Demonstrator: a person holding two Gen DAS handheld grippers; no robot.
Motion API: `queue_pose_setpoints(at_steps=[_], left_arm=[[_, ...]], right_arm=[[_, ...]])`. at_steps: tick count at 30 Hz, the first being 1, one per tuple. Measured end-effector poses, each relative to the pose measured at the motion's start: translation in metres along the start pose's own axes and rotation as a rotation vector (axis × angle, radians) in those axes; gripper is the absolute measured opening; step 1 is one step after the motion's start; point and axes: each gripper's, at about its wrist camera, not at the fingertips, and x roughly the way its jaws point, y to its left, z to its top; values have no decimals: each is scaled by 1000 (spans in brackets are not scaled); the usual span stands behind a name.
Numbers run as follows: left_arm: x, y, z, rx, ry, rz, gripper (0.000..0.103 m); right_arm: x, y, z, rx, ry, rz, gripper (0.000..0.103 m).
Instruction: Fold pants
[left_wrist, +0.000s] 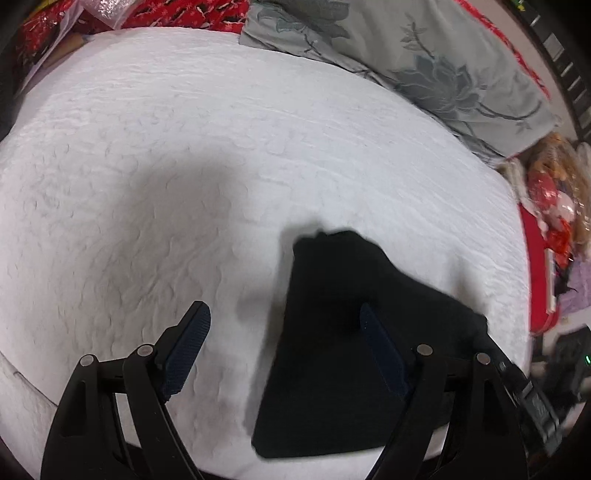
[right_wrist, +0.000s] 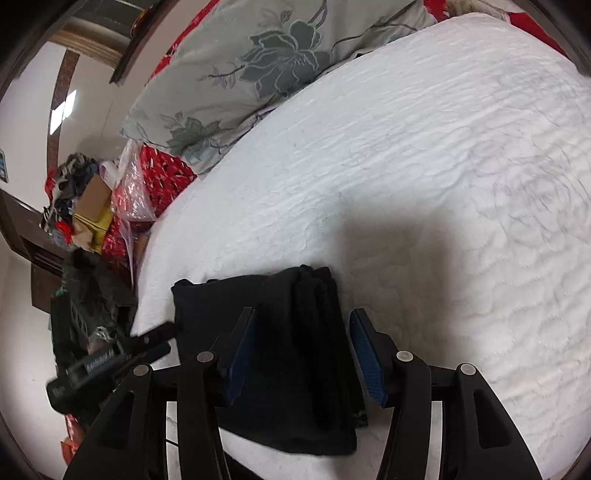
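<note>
Down at the bottom middle of both views, the black pants (right_wrist: 280, 354) sit folded on the white bed cover (left_wrist: 184, 147). Left gripper (left_wrist: 284, 354) and right gripper (right_wrist: 301, 356) both spread wide, holding nothing.

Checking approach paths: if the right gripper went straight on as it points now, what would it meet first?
Likely the pants: the right gripper, open, has its fingers either side of the folded bundle on the bed. Height above it is unclear.

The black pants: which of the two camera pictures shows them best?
The right wrist view: the black pants lie folded between its open fingers, their stacked layers visible. The left wrist view shows them only as a flat, featureless, blurred dark shape, partly behind one finger.
</note>
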Motion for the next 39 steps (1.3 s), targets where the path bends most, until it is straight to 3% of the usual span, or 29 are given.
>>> queue_pose_setpoints(at_steps=[3,6,12,16,24,28,33,39], left_arm=[[14,0,5,16,-9,49,84],[23,3,7,11,5,25,84],[-2,16,-1,2,-3,-43,84],[-14,30,-15,23,13,-102,84],[-2,30,-36,94,51,-113,86],[4,19,-34,151,65,-88,88],[7,6,-26,172,71,-108,88],[16,-12,-17,195,52,-96,88]], right_arm=[[3,0,3,-30,0,-10,32],[8,-10,5,-14,15,-5,31],[0,-25,3,76,32,85,45],[-13,-34,-1,97,31,107,61],[2,-34,-12,87,81,105,62],[11,-23,-16,22,97,96,63],[17,-13,-19,-25,109,116,63],[17,-18,-19,-13,112,141,63]])
